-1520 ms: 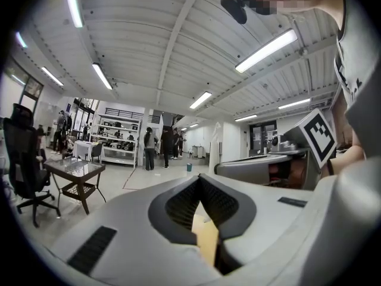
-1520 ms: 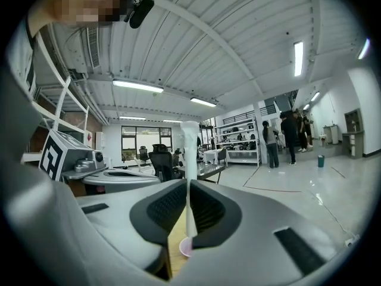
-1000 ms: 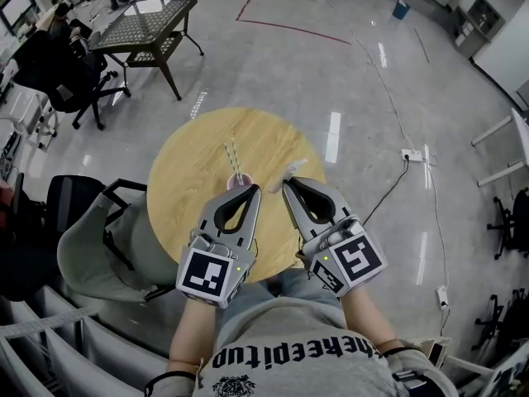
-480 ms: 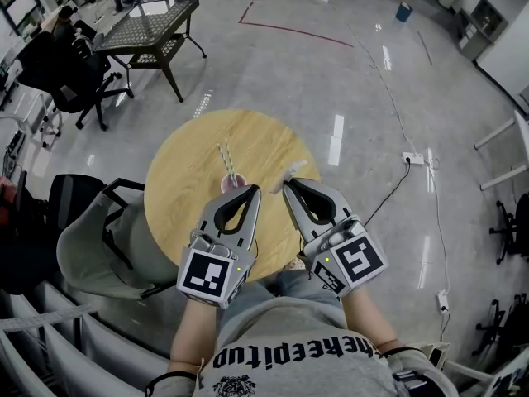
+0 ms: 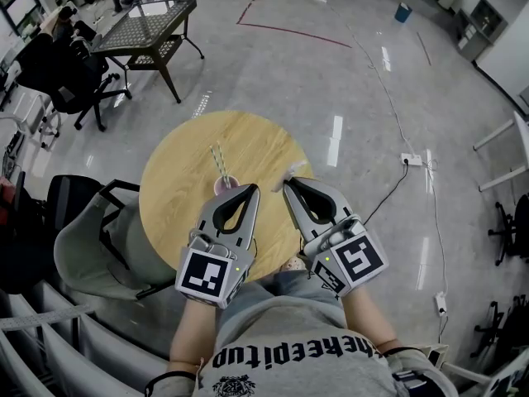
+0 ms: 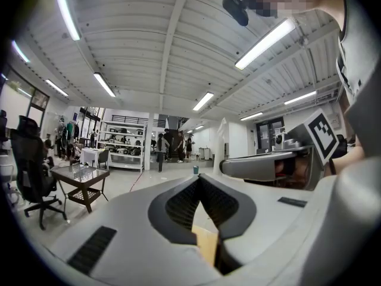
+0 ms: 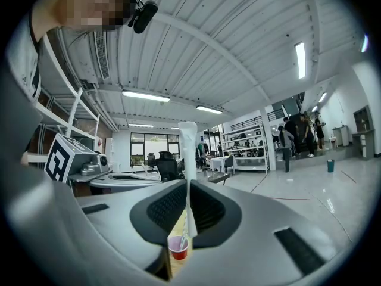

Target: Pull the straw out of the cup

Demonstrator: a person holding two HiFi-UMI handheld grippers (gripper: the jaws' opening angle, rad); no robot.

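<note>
Since a sec ago the round wood table (image 5: 178,193) and the cup (image 5: 224,184) sit a bit further left in the head view, w/ the cup now partly tucked behind the left gripper (image 5: 253,188); both grippers keep the same spot in frame. Count: 1 table, 1 cup, 2 grippers, each w/ 1 marker cube (image 5: 207,275) showing a black-and-white square pattern. Legible text: none for sure; the person's shirt (image 5: 289,358) has a line of print at the bottom edge, upside down and too unclear to read. Task item: the straw (image 5: 218,160) is thin, pale w/ fine stripes, and stands tilted up and away out of the cup; can't tell if it's one straw or two side by side. The cup is small and red, standing on the table just ahead of the left gripper's tips, approx mid-table. Left gripper's jaws are pressed together at the tips w/ nothing between them. Right gripper (image 5: 288,184) sits just beside the left, jaws pinching a white strip (image 7: 188,159) that stands upright above the tips; can't tell what it's made of. Around the table: 1 grey chair (image 5: 87,255) at its left edge, and well apart, 1 mesh-top table (image 5: 145,25) and 1 black office chair (image 5: 70,85).
</note>
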